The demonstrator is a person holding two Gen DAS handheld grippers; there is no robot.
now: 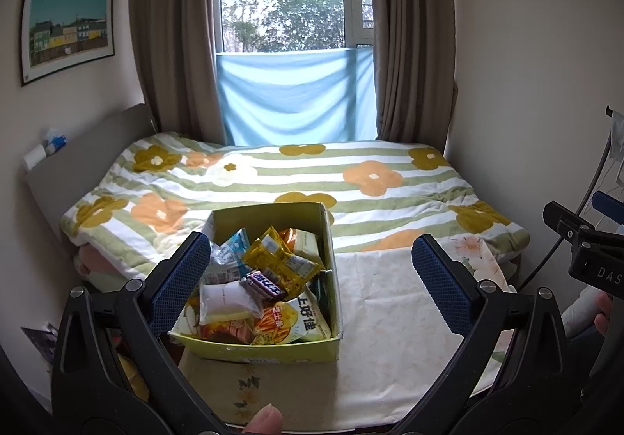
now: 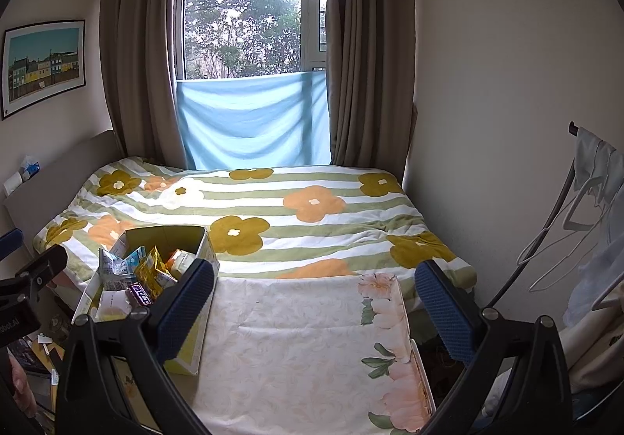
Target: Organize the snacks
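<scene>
snacks [image 1: 257, 279] fill the yellow box [image 1: 273, 351] on the table [image 1: 390, 318]; both hand-held grippers, left [image 1: 312, 284] and right [image 2: 314, 312], gape empty.

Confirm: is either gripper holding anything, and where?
Nothing held. Left gripper and right gripper are both open; snacks sit in the yellow-green cardboard box.

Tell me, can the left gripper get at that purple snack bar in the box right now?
Probably yes. The left gripper is open and empty, the box has no lid, and the purple snack bar lies on top of the pile with nothing covering it.
</scene>
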